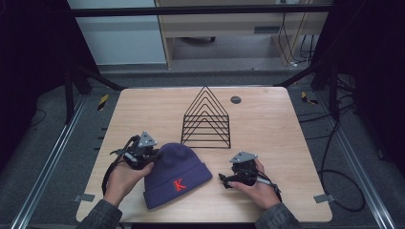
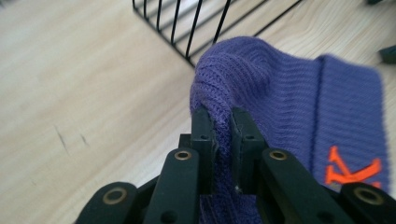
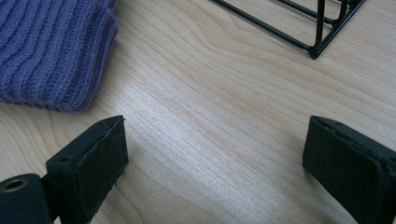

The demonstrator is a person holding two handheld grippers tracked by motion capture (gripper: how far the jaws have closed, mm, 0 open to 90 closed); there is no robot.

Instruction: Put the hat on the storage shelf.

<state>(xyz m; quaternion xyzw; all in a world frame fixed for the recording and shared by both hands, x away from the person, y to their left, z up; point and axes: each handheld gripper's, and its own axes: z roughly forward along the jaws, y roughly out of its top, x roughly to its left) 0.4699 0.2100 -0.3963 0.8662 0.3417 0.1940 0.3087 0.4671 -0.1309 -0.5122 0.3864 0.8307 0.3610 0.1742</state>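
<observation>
Over on the left, the left claw [image 1: 152,156] pinches the crown of the purple beanie [image 1: 176,174], which lies at the counter's [image 1: 267,129] near edge before the wire rack [image 1: 207,119], while the right claw [image 1: 225,180] rests spread beside its cuff.

A light wooden table [image 1: 267,124] is seen, on which a purple knit beanie [image 1: 174,174], a black wire rack [image 1: 206,119] and a small dark disc [image 1: 235,99] are set.
</observation>
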